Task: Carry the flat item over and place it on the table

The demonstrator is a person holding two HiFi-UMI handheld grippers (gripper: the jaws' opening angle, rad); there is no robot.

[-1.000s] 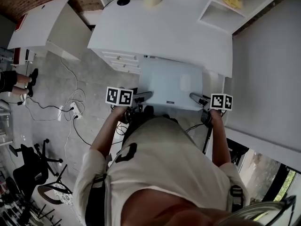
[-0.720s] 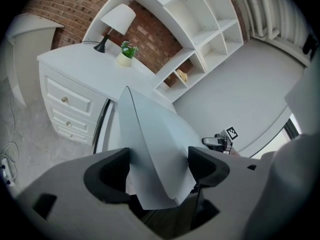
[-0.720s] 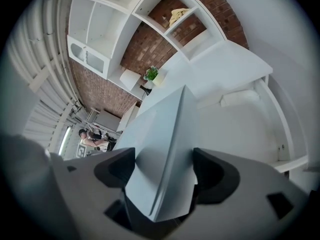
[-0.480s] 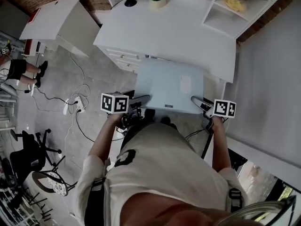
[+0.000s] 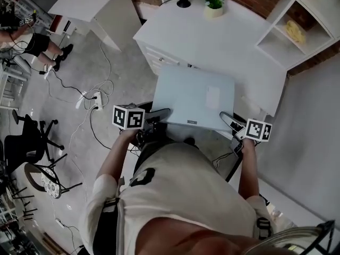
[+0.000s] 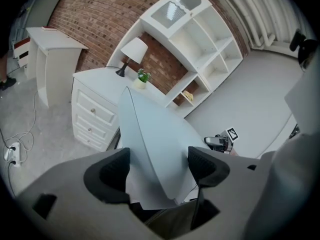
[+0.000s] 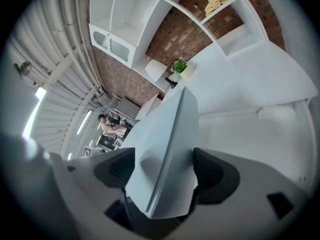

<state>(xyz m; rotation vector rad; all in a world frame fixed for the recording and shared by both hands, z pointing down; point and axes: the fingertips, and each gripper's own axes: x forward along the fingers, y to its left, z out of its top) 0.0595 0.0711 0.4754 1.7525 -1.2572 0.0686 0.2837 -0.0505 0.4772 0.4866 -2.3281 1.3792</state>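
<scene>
At lower left of centre in the head view, the left gripper [image 5: 159, 113] is clamped on the near left corner of the flat item [image 5: 194, 97]. Its own view shows the corner of the pale panel [image 6: 155, 134] standing between the two dark pads of the left gripper [image 6: 157, 166].

The panel hangs in mid-frame. Its long axis runs across from one gripper to the other, and its far edge overlaps the near edge of the white table [image 5: 212, 41] toward the top. The table therefore lies straight ahead of both grippers, and neither arm is clearly nearer to it.

At right of centre, the right gripper [image 5: 229, 120] grasps the near right corner. In its own view the panel [image 7: 170, 129] is pinched between the pads of the right gripper [image 7: 165, 171].

How high the panel rides above the tabletop cannot be judged. Its underside and whatever lies beneath it are hidden.
</scene>
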